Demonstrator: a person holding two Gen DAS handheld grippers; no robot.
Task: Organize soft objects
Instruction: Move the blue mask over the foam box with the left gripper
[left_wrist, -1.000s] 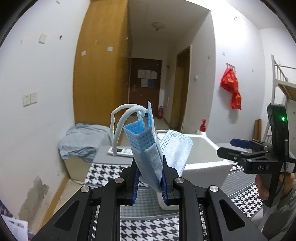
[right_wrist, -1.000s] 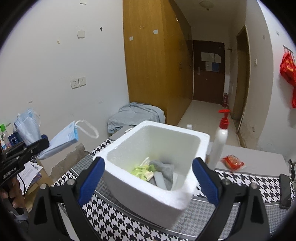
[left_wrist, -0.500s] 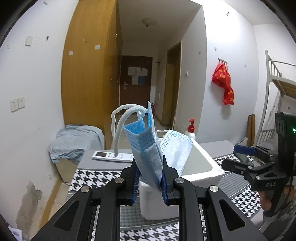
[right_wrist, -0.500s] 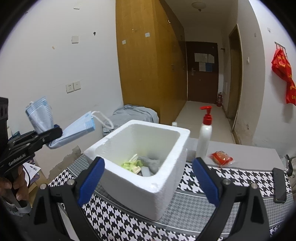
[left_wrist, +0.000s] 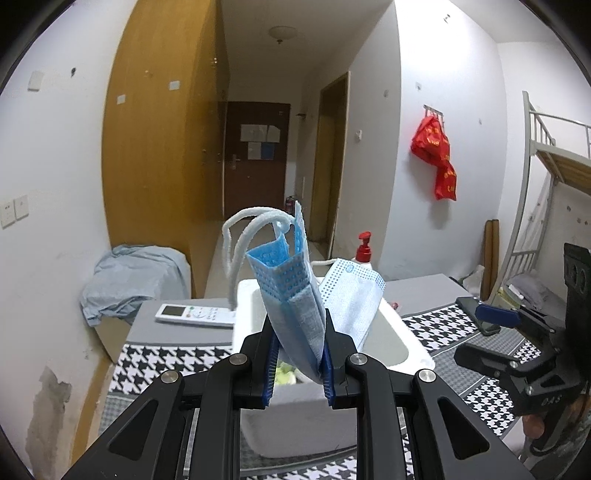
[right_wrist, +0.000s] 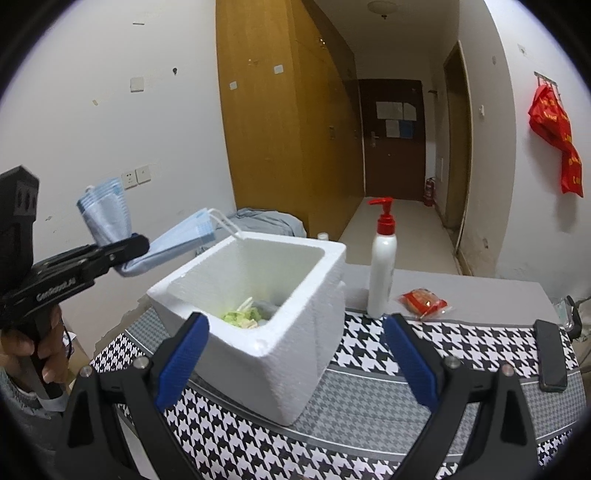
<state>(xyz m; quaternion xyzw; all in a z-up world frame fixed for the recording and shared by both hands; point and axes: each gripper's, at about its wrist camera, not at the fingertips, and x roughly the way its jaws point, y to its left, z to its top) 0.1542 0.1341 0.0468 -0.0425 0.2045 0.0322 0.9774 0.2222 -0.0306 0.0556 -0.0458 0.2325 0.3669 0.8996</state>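
Left gripper (left_wrist: 298, 363): jaws drawn close and pinching a bundle of blue face masks (left_wrist: 295, 306), held clear of the table; the folded bundle stands up out of the jaws, white ear loops (left_wrist: 240, 236) arching above and to the gripper's left, one lighter mask fanning out to its right. Foam box (left_wrist: 402, 350): white, open-topped, directly ahead of and below the left gripper's fingertips, the masks hanging over its near rim as seen in the right wrist view (right_wrist: 177, 236); inside, at the bottom, pale green and white items (right_wrist: 242, 317), kind not readable. Right gripper (right_wrist: 295, 354): blue-padded jaws spread wide, nothing between the pads, the foam box (right_wrist: 258, 347) lying ahead between and beyond them without contact. Tablecloth (right_wrist: 369, 398): black-and-white houndstooth with grey bands, beneath both grippers. Pump bottle (right_wrist: 382, 266): white body, red pump, upright, beyond the right gripper's right jaw and just beside the box's far right corner. Red packet (right_wrist: 423, 301): flat on the grey tabletop, right of the bottle. Dark phone (right_wrist: 550, 354): flat on the cloth, far right of the right gripper. Remote control (left_wrist: 195, 315): white, lying on the grey surface ahead and left of the left gripper, beside the box. A hand (right_wrist: 40, 354) grips the left gripper's handle at the left edge of the right wrist view.
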